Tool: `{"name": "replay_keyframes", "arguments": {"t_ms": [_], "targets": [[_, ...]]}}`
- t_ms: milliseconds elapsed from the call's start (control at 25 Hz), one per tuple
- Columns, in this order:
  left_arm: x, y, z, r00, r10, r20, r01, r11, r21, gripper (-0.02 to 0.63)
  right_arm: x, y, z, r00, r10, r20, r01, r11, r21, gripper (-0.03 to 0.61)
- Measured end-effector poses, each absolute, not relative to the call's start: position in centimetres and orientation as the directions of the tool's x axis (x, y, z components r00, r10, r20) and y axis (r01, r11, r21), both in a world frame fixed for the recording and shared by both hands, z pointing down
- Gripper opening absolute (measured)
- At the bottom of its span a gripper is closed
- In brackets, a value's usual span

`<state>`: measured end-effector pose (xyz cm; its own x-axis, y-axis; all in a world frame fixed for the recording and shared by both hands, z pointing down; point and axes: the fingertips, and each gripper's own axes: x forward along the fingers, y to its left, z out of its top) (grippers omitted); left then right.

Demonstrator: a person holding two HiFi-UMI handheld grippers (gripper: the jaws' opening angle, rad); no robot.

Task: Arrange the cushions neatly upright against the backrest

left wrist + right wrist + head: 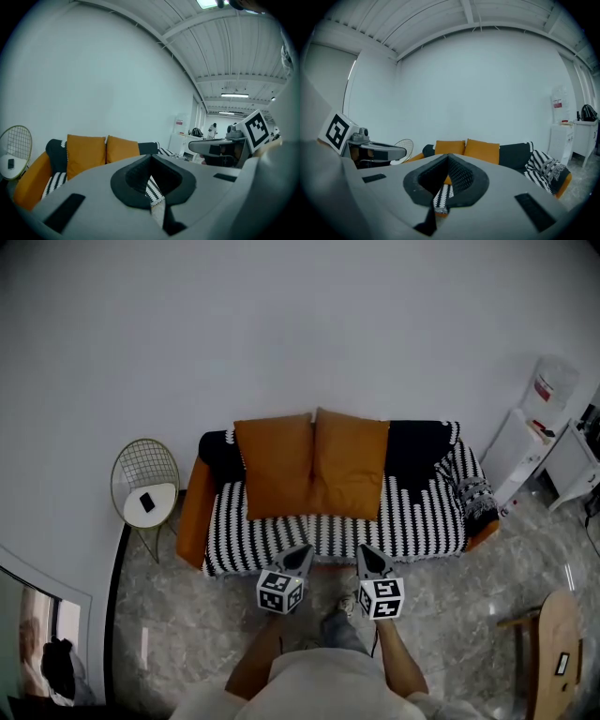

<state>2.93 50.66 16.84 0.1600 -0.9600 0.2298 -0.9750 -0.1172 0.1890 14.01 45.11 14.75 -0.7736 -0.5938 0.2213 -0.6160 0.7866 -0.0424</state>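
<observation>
The left gripper (304,552) has its jaws pressed together with nothing between them, and the right gripper (367,551) beside it is likewise closed and empty; each gripper view shows the dark pads meeting, with only the striped seat visible past them. Both are held side by side, apart from each other, over the grey marbled floor (441,615) just in front of the middle of the front edge of the sofa (420,448), and both aim towards it, touching nothing. The two cushions sit on the seat towards the end with the orange arm (194,512). The first orange cushion (275,465) stands nearer that arm and leans against the backrest; the second orange cushion (350,463) stands upright touching it on the other side, its edge slightly overlapping. A black-and-white striped throw (422,521) covers the seat and is bunched at the far end. Beyond the orange arm stands a gold wire side table (145,470) bearing a small dark object (147,502). A white cabinet (525,451) stands past the other end.
</observation>
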Motion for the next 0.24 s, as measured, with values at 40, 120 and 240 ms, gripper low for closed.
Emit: {"name": "replay_keyframes", "arguments": {"t_ms": [40, 120, 240], "targets": [[3.15, 50.7, 16.86, 0.162, -0.959, 0.231, -0.975, -0.119, 0.188, 0.029, 14.18, 45.2, 14.8, -0.773, -0.594, 0.221, -0.617, 0.786, -0.043, 0.027], [3.46, 50.81, 16.91, 0.164, -0.959, 0.23, -0.975, -0.122, 0.187, 0.029, 14.43, 45.41, 14.95, -0.773, -0.594, 0.222, -0.616, 0.786, -0.045, 0.026], [3.76, 50.81, 16.89, 0.165, -0.96, 0.228, -0.975, -0.124, 0.184, 0.029, 14.61, 45.54, 15.06, -0.775, -0.591, 0.222, -0.614, 0.788, -0.048, 0.026]]}}
